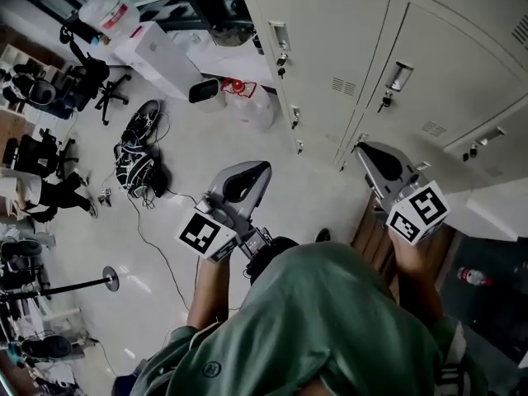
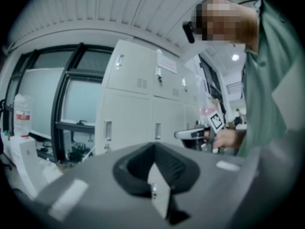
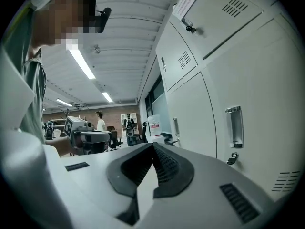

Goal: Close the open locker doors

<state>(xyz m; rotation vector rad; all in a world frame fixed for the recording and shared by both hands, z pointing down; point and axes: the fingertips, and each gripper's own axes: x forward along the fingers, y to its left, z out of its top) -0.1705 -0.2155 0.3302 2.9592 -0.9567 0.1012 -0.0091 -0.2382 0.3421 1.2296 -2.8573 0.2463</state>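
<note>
Bank of lockers [image 1: 338, 48]: pale grey sheet metal, flat doors with slotted vents, and keys hanging from the locks. A recessed bright handle [image 3: 233, 127] shows in the right gripper view. The lockers fill the head view's top right and rise from the far edge of the floor [image 1: 181, 180]. Every door plainly in view sits flush in its frame. A pale slab [image 1: 495, 209] juts out at the head view's right edge, next to a dark gap. It may be a door swung open; can't tell. The doors are taller than wide, long axis upright.

right gripper [image 1: 369, 150]: jaws clenched together, nothing between them. The tip points at the foot of the lockers and is close to it. In its own view [image 3: 152, 148] the door faces run just beside it, on its right.

left gripper [image 1: 257, 170]: also clenched and empty [image 2: 153, 149]. It is farther out over the floor, with the lockers ahead.

Judgement: the right gripper is the nearer one. The likely open door lies off to its right, so the move is a flat push toward the frame.

Floor smooth, pale, glossy. A tangle of black cables [image 1: 136, 151] lies toward its left edge. A clear bottle [image 1: 474, 276] lies in the dark gap at the right.
</note>
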